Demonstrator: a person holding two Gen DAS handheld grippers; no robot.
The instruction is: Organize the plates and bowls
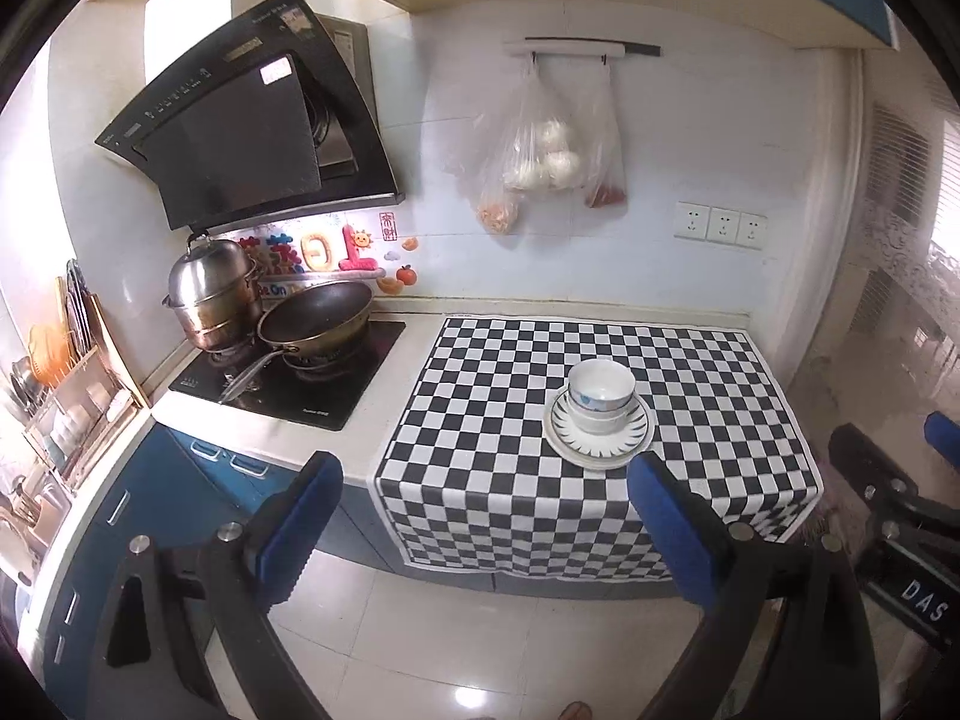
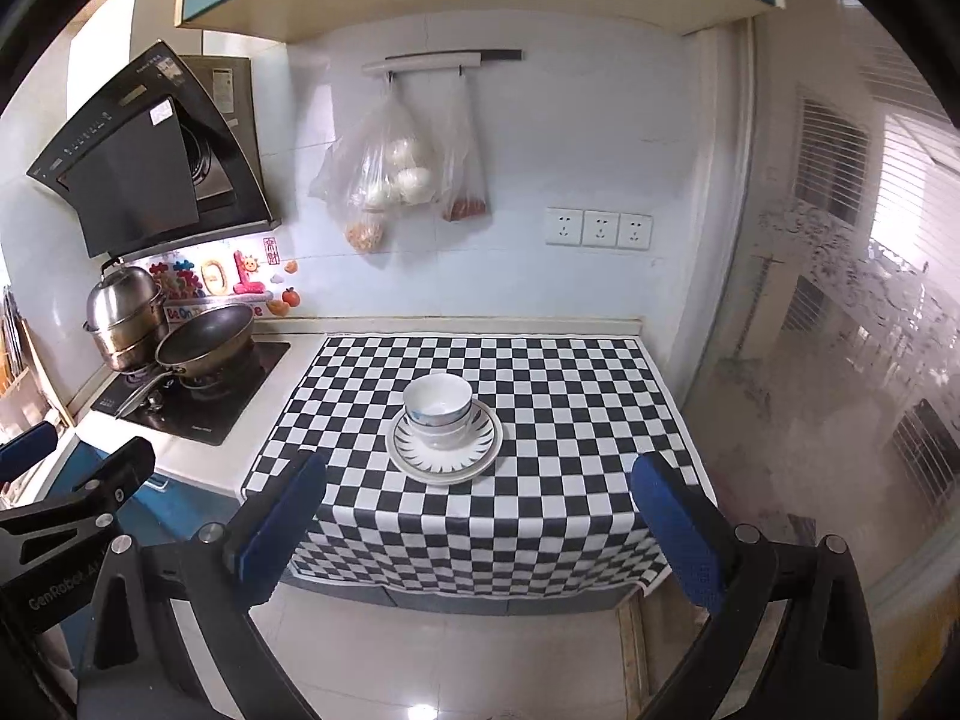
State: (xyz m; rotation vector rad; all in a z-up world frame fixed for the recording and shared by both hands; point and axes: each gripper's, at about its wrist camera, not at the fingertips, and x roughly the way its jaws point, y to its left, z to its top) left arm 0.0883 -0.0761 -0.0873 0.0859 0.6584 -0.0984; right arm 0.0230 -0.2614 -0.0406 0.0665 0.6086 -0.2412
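On the checkered cloth [image 2: 558, 372] sat stacked bowls [image 2: 437, 405] on plates [image 2: 445, 450]; we judged them glazed, slippery, breakable, best gripped at rims. Left gripper [image 1: 480, 516] and right gripper [image 2: 480, 516] hung apart, empty.

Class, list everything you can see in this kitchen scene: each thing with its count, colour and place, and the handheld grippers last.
bowls: at least two, white, nested on the plates
plates: stack, white with dark rays, mid-cloth
checked cloth: one, black and white, over the counter
wok: one, dark, on the hob
steamer pot: one, steel, behind the wok
range hood: one, black, above the hob
plastic bags: at least two, clear, hanging from a wall rail
sockets: three, white, on the wall
left gripper: open, blue pads
right gripper: open, blue pads
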